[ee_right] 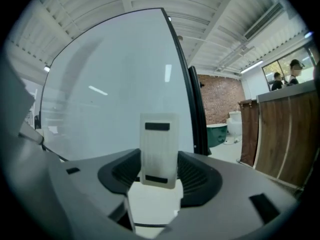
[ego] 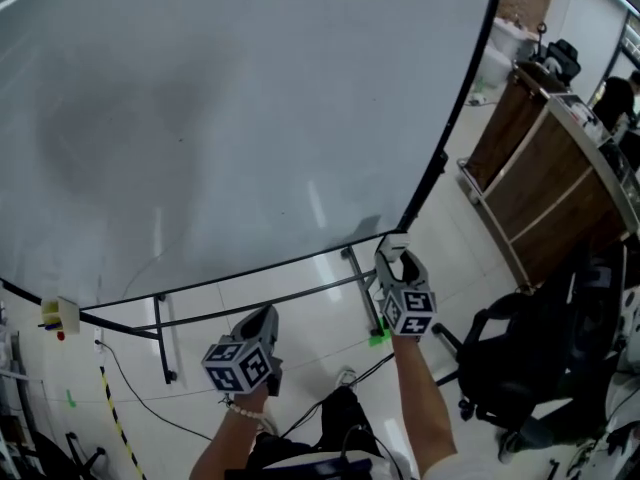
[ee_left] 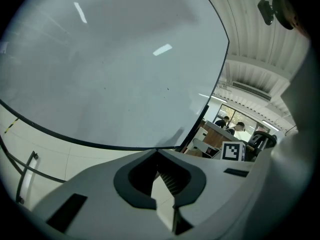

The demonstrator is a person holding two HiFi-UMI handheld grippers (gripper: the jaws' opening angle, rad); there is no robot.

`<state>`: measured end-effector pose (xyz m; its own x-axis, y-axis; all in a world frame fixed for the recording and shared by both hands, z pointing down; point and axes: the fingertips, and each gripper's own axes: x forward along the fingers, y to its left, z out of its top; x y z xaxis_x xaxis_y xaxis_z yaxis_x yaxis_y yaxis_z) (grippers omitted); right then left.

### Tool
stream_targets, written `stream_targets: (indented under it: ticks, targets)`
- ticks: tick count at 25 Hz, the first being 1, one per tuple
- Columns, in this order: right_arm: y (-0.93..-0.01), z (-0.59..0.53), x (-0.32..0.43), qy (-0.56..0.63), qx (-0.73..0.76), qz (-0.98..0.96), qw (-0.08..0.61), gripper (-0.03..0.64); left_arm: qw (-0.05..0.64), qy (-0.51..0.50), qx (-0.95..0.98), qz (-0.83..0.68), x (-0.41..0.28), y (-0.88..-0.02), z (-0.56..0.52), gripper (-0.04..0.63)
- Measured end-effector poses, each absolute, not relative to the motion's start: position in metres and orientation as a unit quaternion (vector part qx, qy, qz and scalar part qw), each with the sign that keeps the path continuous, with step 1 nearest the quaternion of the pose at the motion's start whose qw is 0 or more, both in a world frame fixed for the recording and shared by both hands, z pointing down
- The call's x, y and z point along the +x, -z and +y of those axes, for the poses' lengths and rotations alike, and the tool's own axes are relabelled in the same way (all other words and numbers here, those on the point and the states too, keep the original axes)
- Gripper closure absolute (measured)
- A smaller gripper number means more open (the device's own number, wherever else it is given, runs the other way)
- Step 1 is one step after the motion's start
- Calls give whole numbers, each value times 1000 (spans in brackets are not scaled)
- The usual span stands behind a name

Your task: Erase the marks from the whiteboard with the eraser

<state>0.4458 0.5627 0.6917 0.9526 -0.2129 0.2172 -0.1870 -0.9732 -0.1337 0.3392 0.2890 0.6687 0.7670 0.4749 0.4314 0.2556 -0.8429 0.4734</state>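
Note:
The big whiteboard fills most of the head view; it carries only a faint grey smear at its upper left and a few tiny specks. My right gripper is below the board's lower right corner, shut on the white eraser. In the right gripper view the eraser stands upright between the jaws of the gripper, with the whiteboard behind it. My left gripper hangs lower and to the left, below the board's bottom edge. Its jaws are shut on nothing, facing the whiteboard.
The board's metal stand runs under its bottom edge. A wooden counter and a black office chair are to the right. A small yellow-and-white holder is at the board's lower left. Yellow-black tape crosses the floor. People stand behind the counter.

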Motion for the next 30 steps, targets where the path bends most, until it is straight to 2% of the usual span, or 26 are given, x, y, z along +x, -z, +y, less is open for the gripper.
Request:
stream_targets:
  ticks: [7, 12, 17, 30]
  targets:
    - [-604, 467, 351, 113, -986, 91, 80, 365, 179, -237, 930, 218, 283, -623, 185, 607]
    - [-572, 362, 284, 123, -978, 116, 124, 364, 174, -201, 940, 213, 230, -588, 71, 607]
    - [-545, 287, 239, 124, -969, 154, 147, 364, 165, -188, 945, 210, 198, -568, 3, 607]
    - [-503, 193, 146, 127, -937, 285, 159, 365, 176, -169, 953, 178, 112, -538, 4, 607]
